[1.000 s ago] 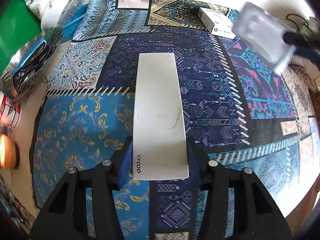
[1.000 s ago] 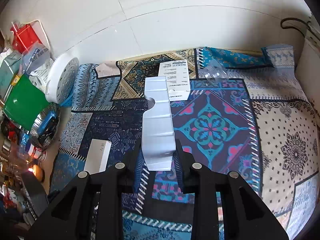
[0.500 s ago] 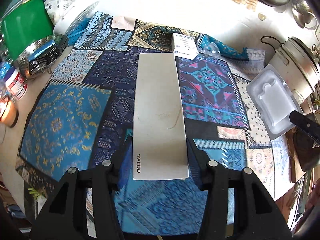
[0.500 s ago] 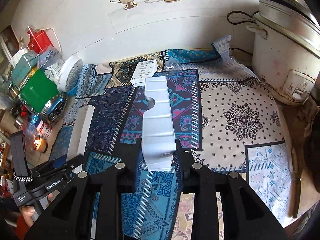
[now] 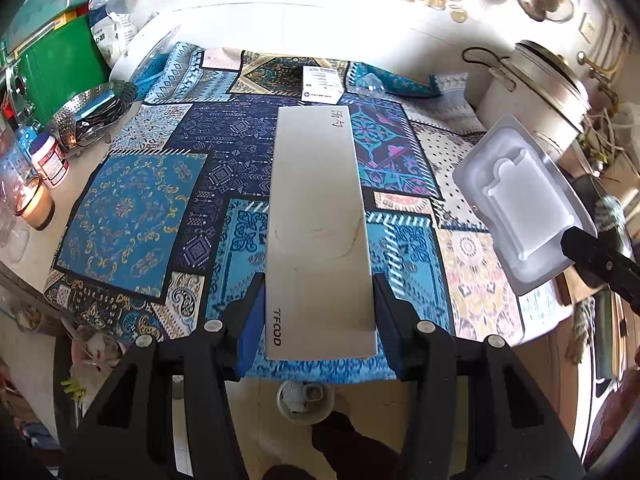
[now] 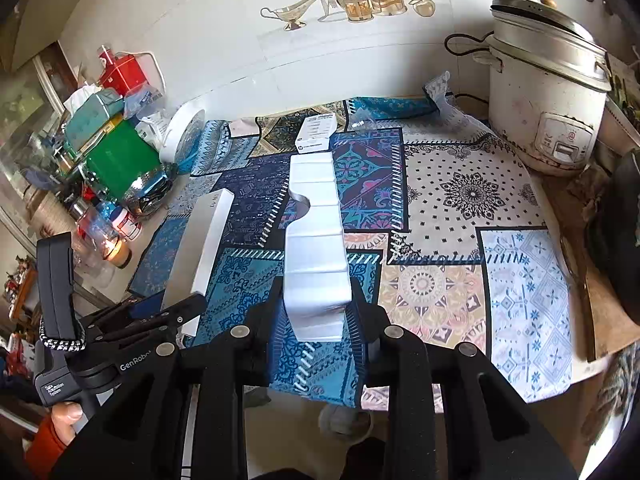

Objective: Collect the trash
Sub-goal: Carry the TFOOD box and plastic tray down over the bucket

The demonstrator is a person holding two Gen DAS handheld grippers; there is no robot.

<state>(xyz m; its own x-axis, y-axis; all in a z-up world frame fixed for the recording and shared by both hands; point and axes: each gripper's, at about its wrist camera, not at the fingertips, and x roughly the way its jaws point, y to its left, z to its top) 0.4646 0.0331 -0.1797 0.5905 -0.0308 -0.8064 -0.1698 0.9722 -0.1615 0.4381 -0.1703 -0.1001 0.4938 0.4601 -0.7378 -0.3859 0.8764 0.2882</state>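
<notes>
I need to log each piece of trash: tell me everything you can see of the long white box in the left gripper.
The long white box is a flat, narrow carton, seemingly cardboard, printed "TFOOD" at its near end and with characters at the far end. Faint curved scuffs mark its top. The left gripper holds its near end between blue-padded fingers, above the patterned cloth.

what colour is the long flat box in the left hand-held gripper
White, with dark "TFOOD" lettering near the held end of the long flat box; clearest in the left wrist view.

"TFOOD" on white box (image 5: pixel 320 232) (gripper handle (image 6: pixel 132 364): "GenRobot").
</notes>
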